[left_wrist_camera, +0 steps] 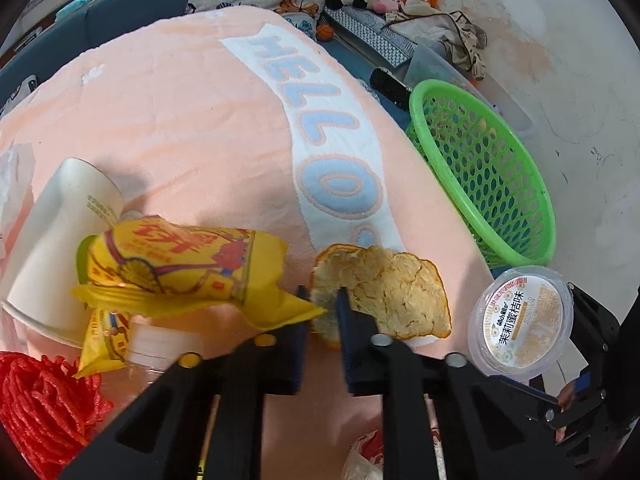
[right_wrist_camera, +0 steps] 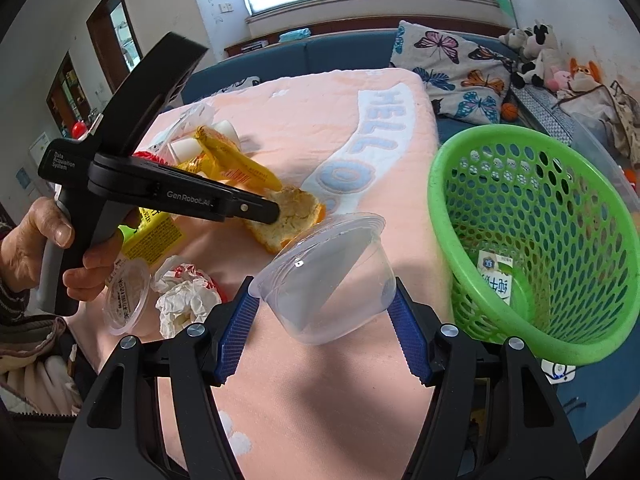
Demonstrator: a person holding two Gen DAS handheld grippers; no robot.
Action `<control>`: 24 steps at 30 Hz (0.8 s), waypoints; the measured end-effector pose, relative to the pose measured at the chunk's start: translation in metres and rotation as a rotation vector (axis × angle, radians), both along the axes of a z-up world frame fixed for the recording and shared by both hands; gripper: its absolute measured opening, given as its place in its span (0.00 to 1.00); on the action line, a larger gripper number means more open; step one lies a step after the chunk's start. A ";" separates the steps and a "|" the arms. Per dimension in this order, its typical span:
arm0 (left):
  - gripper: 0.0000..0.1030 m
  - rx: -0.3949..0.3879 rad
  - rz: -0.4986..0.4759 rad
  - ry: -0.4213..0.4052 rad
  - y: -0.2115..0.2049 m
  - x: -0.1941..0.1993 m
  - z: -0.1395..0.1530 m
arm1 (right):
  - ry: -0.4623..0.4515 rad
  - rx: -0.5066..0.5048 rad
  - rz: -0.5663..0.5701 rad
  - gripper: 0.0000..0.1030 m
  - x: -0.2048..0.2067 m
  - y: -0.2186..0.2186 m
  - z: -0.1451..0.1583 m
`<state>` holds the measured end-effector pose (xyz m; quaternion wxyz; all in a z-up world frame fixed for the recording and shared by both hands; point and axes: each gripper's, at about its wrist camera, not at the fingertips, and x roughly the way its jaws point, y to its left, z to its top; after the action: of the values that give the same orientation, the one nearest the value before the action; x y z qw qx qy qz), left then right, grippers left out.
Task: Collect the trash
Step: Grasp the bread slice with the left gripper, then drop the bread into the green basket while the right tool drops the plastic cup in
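Left gripper: The left gripper (left_wrist_camera: 323,300) has its fingers squeezed onto the edge of the orange peel (left_wrist_camera: 394,292). No earlier look is on hand, so only the pinch itself can be told.
Orange peel: It lies on the pink blanket (left_wrist_camera: 180,120), near the edge where the green basket (right_wrist_camera: 532,240) stands. It is still touching the blanket, white side up.
Right gripper: The right gripper (right_wrist_camera: 322,312) holds the clear plastic cup (right_wrist_camera: 332,280) between its blue pads (right_wrist_camera: 236,328), fingers about half wide. The cup is tipped on its side, mouth up and away.
Green basket: It sits just past the blanket's edge on the right. A milk carton (right_wrist_camera: 496,276) is already at the bottom.
Other trash: A yellow wrapper (left_wrist_camera: 180,268), a white paper cup (left_wrist_camera: 60,236), a red net (left_wrist_camera: 40,408), a crumpled tissue (right_wrist_camera: 184,300) and a round lid (left_wrist_camera: 520,320) wait near the blanket's close edge.
How to do it well: The pinch is only on the thin rim of the peel, so lift slowly and straight up. If it droops or slips, set it down and grab deeper.
Next bit: Carry the peel over the basket's mouth before letting go. The cup looks ready to drop in too, since it is already near the rim.
Watch out: The two grippers are close, so move one at a time.
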<state>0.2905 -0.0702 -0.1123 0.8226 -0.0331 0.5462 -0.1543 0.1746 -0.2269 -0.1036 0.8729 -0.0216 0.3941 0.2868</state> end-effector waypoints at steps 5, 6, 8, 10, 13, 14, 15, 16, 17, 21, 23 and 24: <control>0.06 0.002 -0.010 -0.066 -0.005 -0.009 0.020 | -0.010 0.001 -0.022 0.63 -0.002 -0.009 0.004; 0.06 0.005 -0.016 -0.079 -0.007 -0.012 0.024 | -0.014 0.001 -0.029 0.63 -0.002 -0.012 0.006; 0.05 0.016 -0.021 -0.106 -0.010 -0.014 0.034 | -0.018 0.004 -0.044 0.63 -0.002 -0.018 0.009; 0.05 0.007 -0.025 -0.125 -0.012 -0.015 0.044 | -0.024 0.003 -0.057 0.63 -0.002 -0.024 0.012; 0.05 -0.009 -0.035 -0.147 -0.014 -0.017 0.056 | -0.035 -0.004 -0.079 0.63 -0.001 -0.033 0.017; 0.05 -0.011 -0.039 -0.153 -0.017 -0.017 0.061 | -0.040 -0.005 -0.090 0.63 -0.001 -0.037 0.019; 0.05 -0.019 -0.045 -0.156 -0.019 -0.016 0.066 | -0.044 -0.004 -0.099 0.63 0.000 -0.041 0.020; 0.05 -0.023 -0.048 -0.157 -0.022 -0.014 0.069 | -0.045 -0.004 -0.109 0.63 0.002 -0.045 0.021; 0.05 -0.024 -0.054 -0.161 -0.026 -0.013 0.074 | -0.047 -0.006 -0.117 0.63 0.003 -0.048 0.021; 0.05 -0.022 -0.088 -0.179 -0.045 -0.005 0.089 | -0.046 -0.016 -0.176 0.63 0.013 -0.068 0.023; 0.05 -0.020 -0.114 -0.192 -0.059 -0.003 0.096 | -0.041 -0.016 -0.204 0.63 0.017 -0.078 0.023; 0.05 -0.016 -0.124 -0.198 -0.065 -0.002 0.098 | -0.037 -0.020 -0.219 0.63 0.019 -0.083 0.021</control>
<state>0.2886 -0.1350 -0.0145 0.8612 0.0094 0.4619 -0.2119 0.1932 -0.3101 -0.0821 0.9060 0.0078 0.3805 0.1852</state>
